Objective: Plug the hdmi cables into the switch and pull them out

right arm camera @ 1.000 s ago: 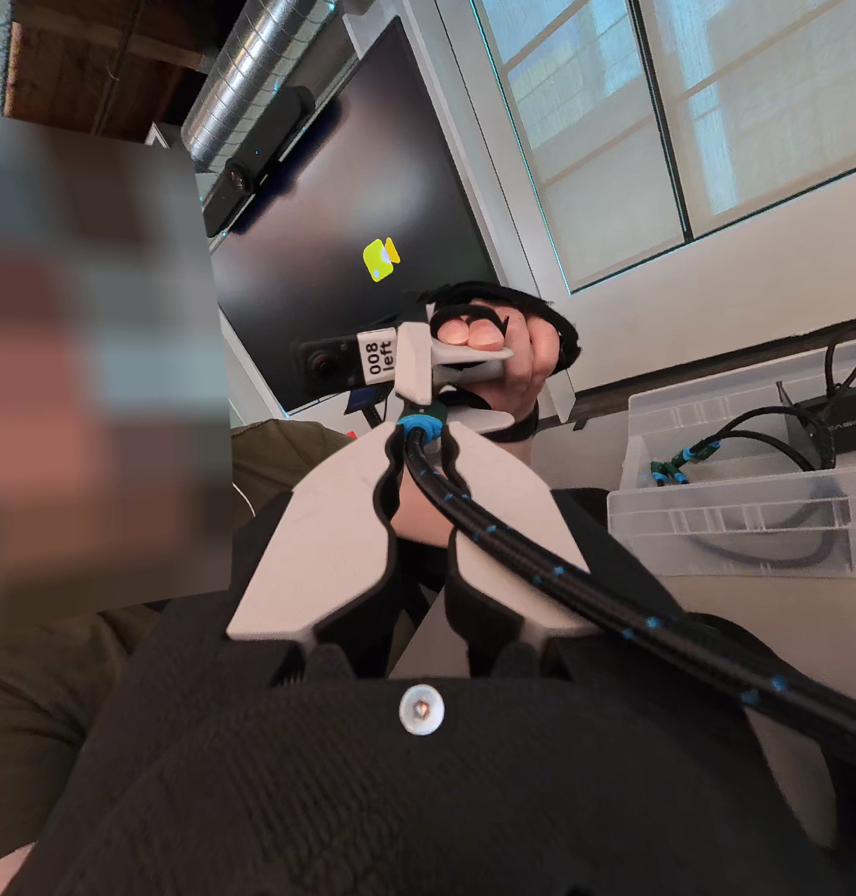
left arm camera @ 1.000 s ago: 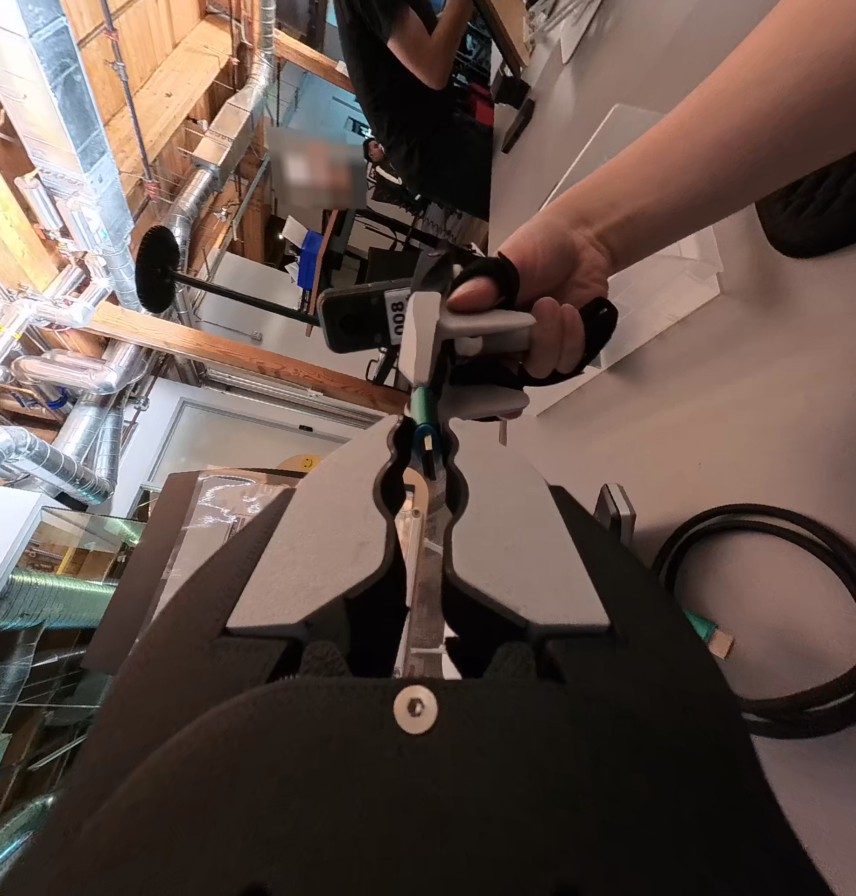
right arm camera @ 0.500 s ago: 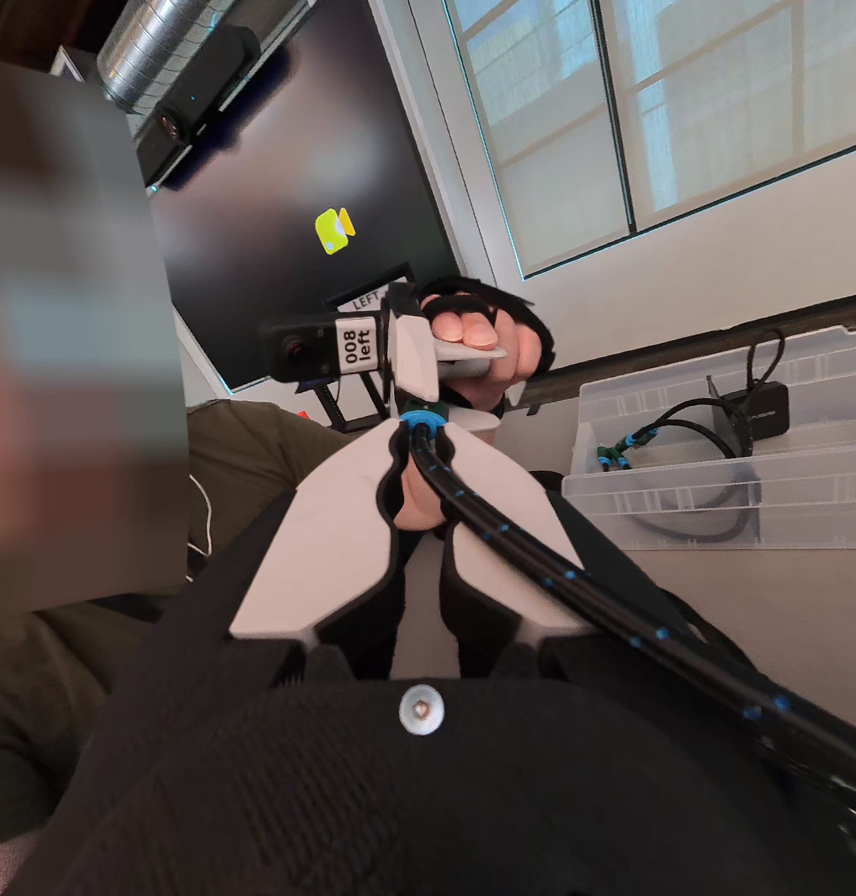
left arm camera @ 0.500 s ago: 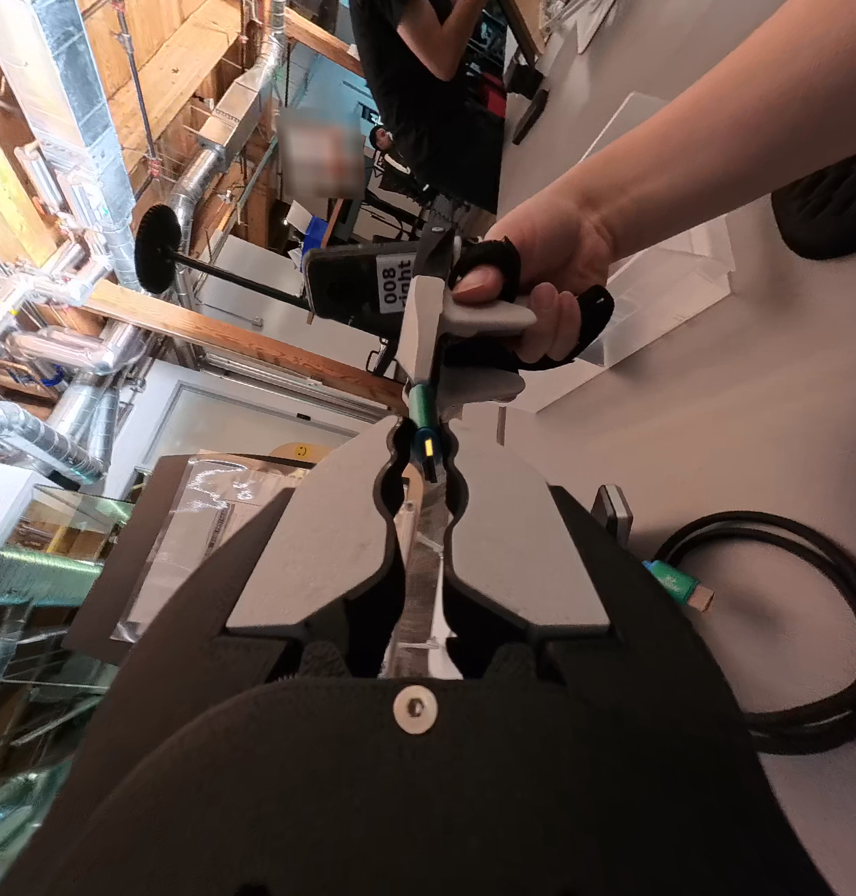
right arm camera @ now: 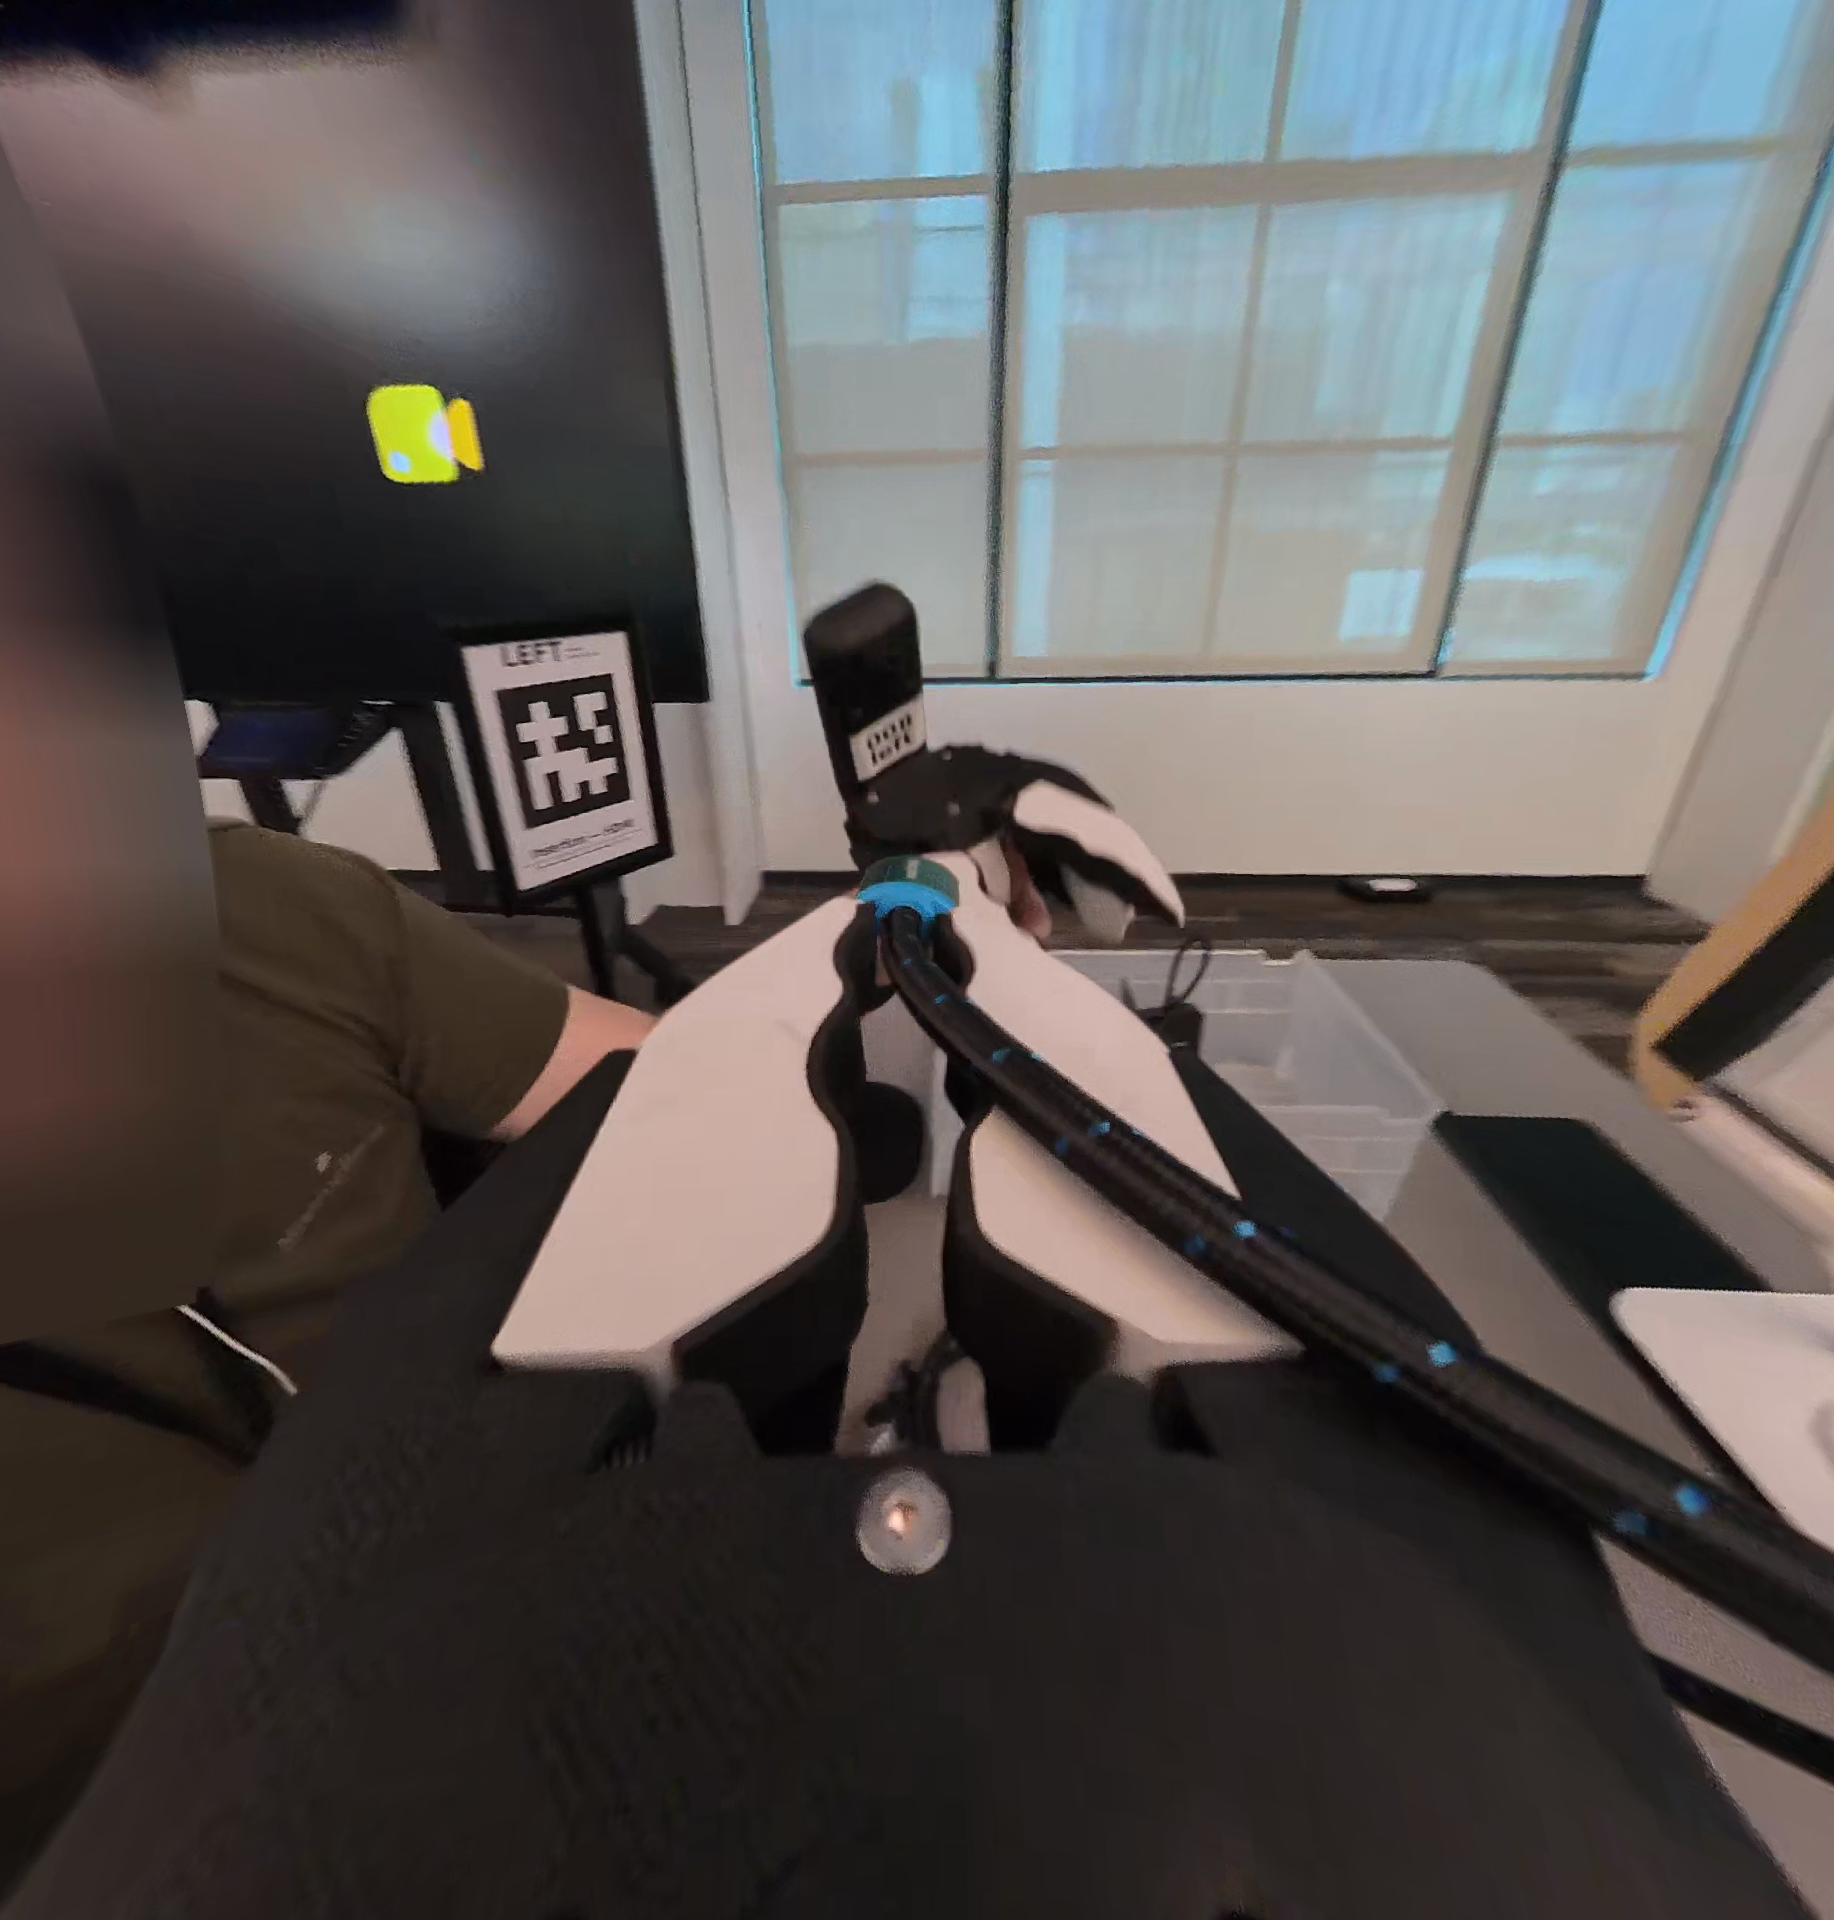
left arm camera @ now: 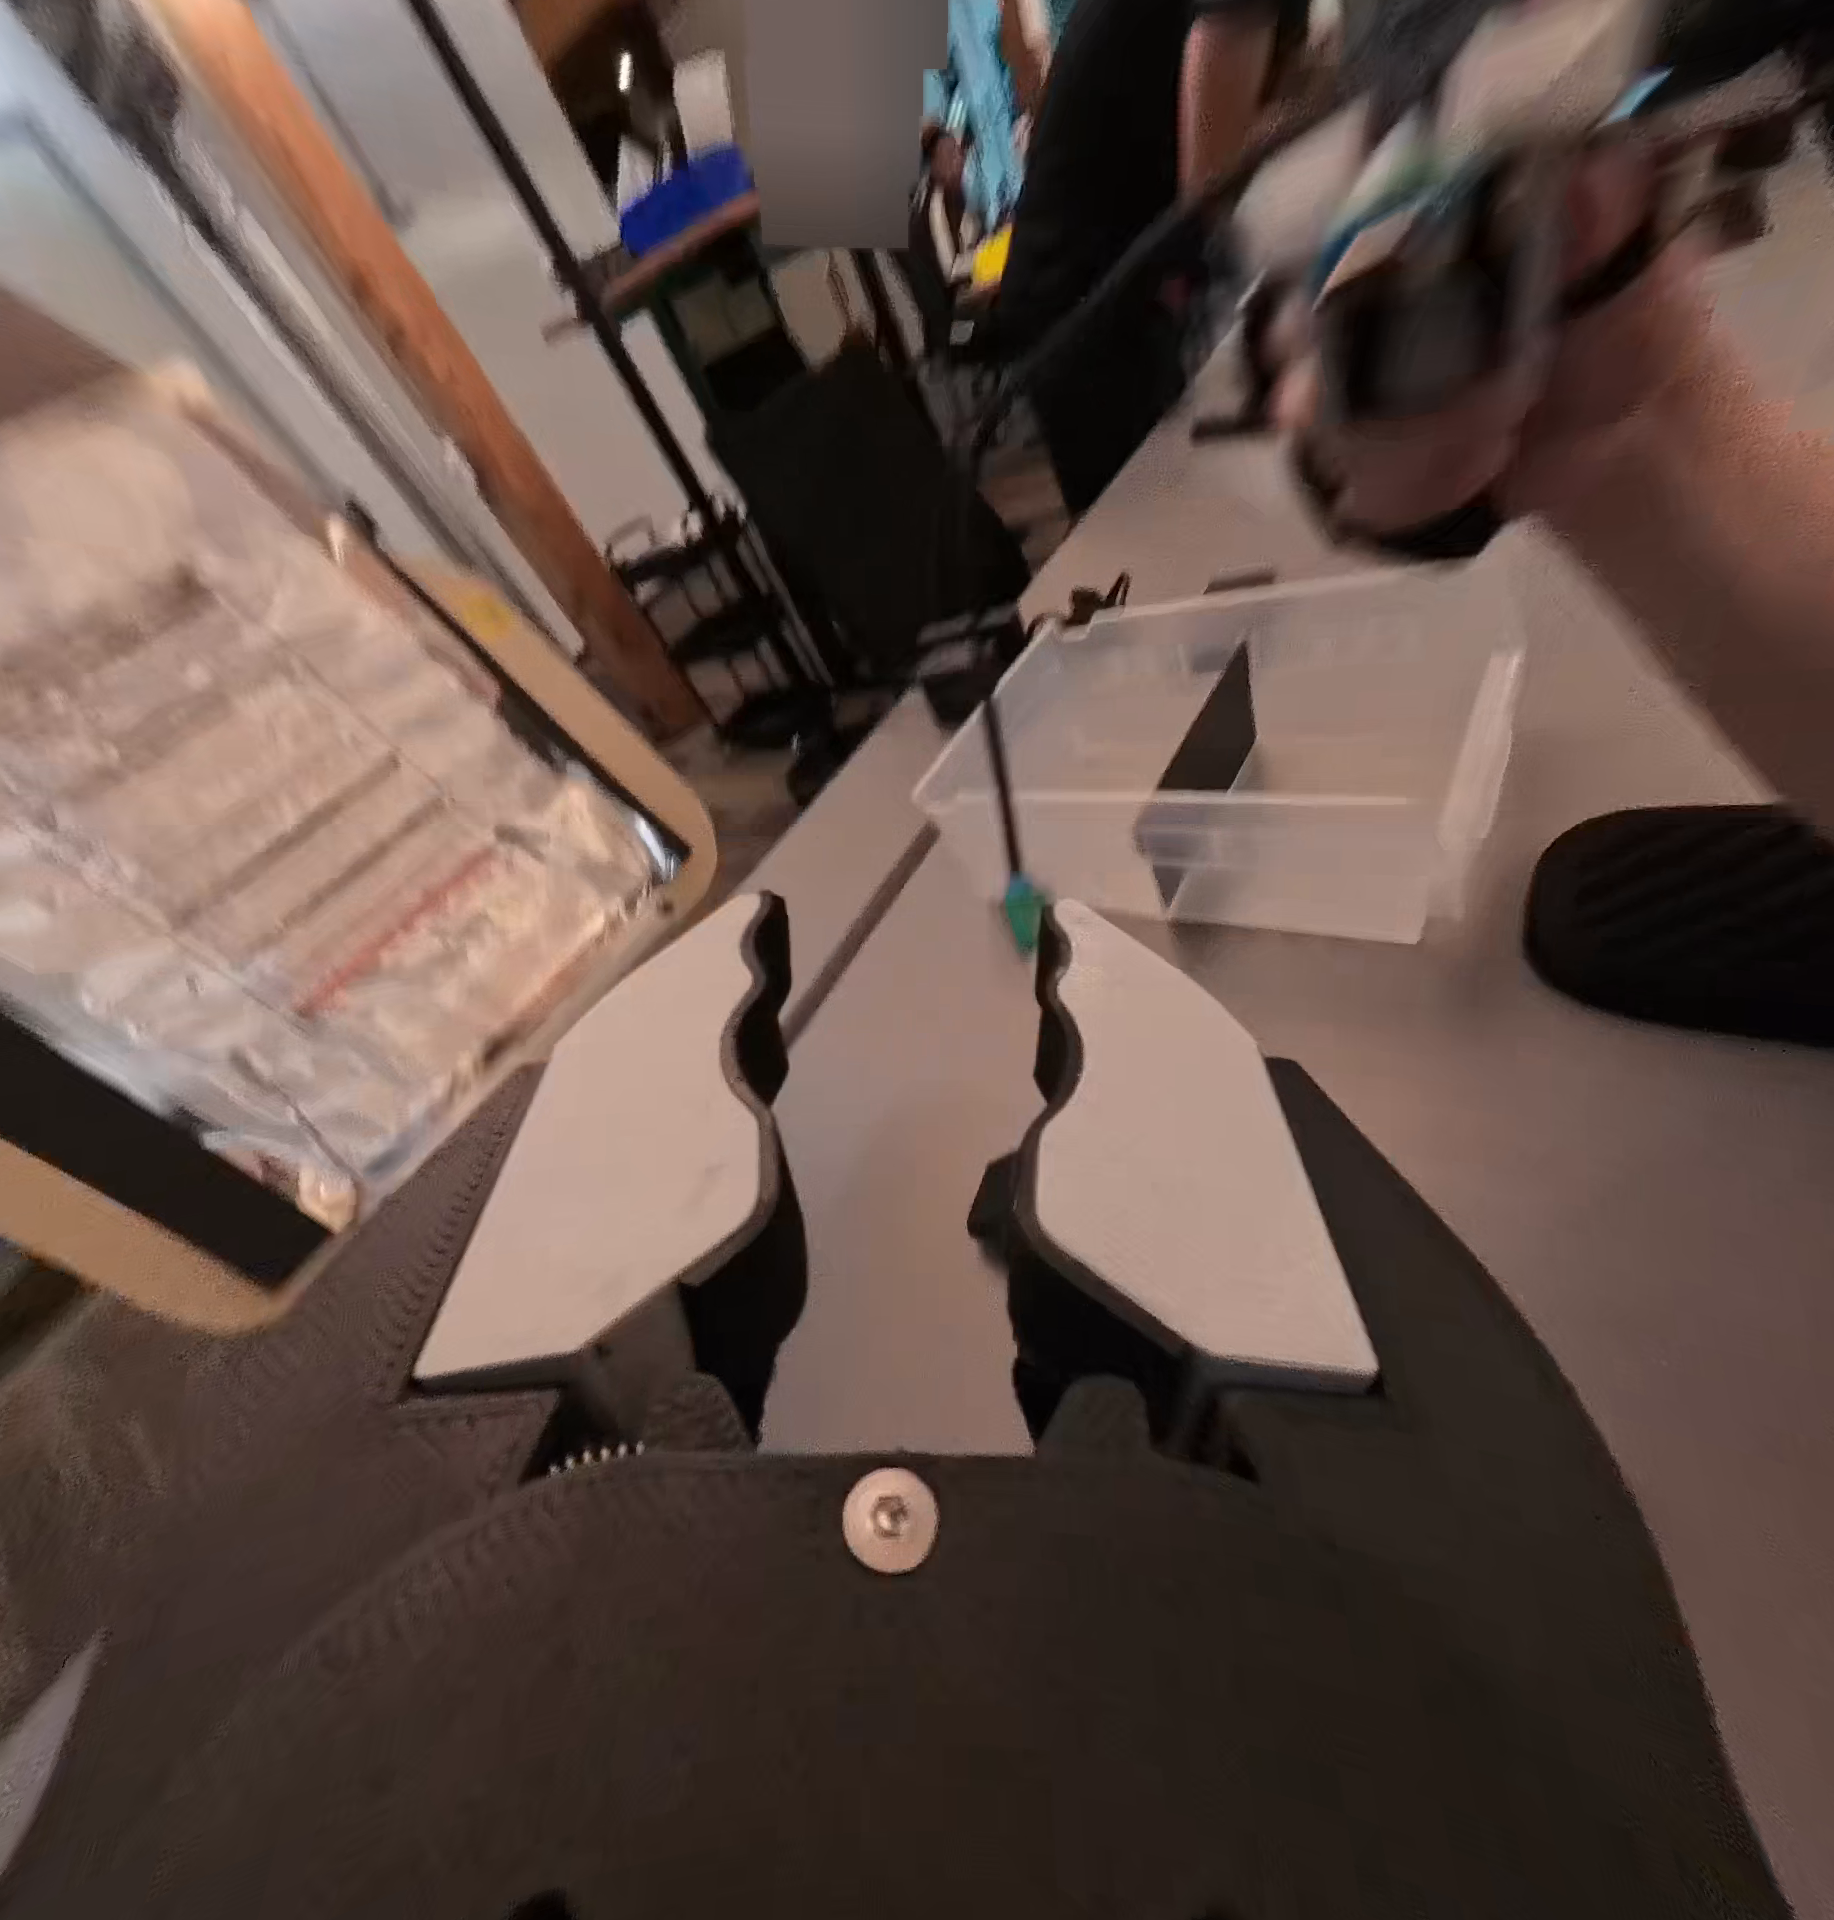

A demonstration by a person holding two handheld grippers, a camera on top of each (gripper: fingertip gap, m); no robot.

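Note:
My left gripper [left arm camera: 913,920] is open and empty, low over the grey table [left arm camera: 1515,1195]. A green HDMI plug [left arm camera: 1019,920] on a thin black cable sits just past its right fingertip, in front of a clear bin [left arm camera: 1308,769]. I cannot tell whether the plug hangs or lies. My right gripper [right arm camera: 905,914] is shut on the blue collar of a black braided HDMI cable [right arm camera: 1152,1164] that trails down to the right. It shows blurred at the top right of the left wrist view [left arm camera: 1464,208]. The switch is not clearly in view.
The left gripper [right arm camera: 1089,883] shows beyond the right one. A framed panel with a plastic bag [left arm camera: 269,852] stands at the left. A black pad [left arm camera: 1713,925] lies on the right. A person in a dark green shirt [right arm camera: 300,1091] sits at the left.
My left gripper opened, let go of the silver piece it held, and swung down toward the table. The grippers moved apart. The right gripper kept its hold on the cable.

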